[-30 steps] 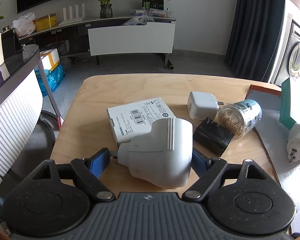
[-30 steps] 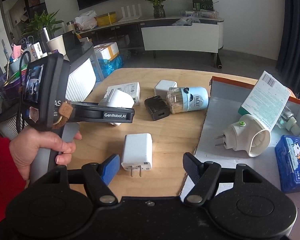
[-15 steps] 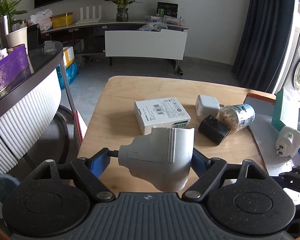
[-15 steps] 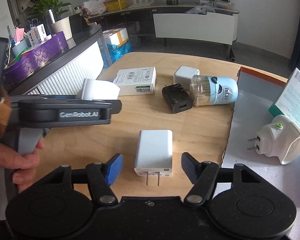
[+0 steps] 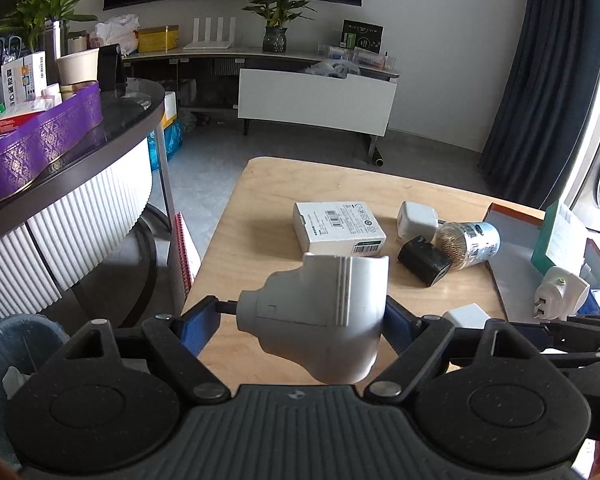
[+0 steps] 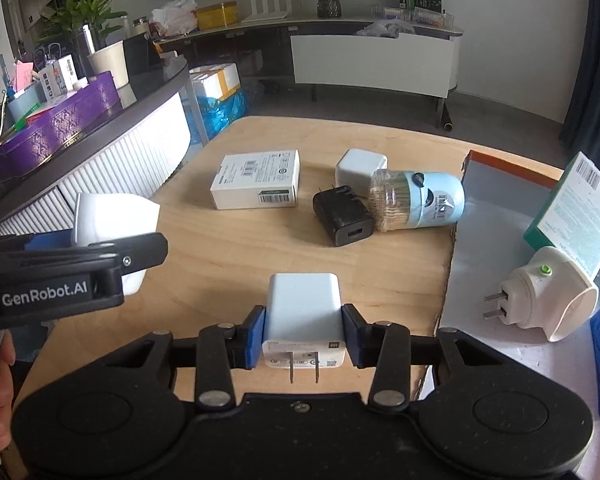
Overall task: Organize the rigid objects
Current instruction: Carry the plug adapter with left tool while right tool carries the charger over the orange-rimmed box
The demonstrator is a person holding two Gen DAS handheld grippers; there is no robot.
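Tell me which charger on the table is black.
The black charger lying between the white box and the toothpick jar; the others are white.

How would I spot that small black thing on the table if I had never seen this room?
Start at the wooden table and find the blue-capped jar of toothpicks lying on its side. The black charger lies flat against the jar's clear end, below a small white cube plug. It is the only black item among white ones.
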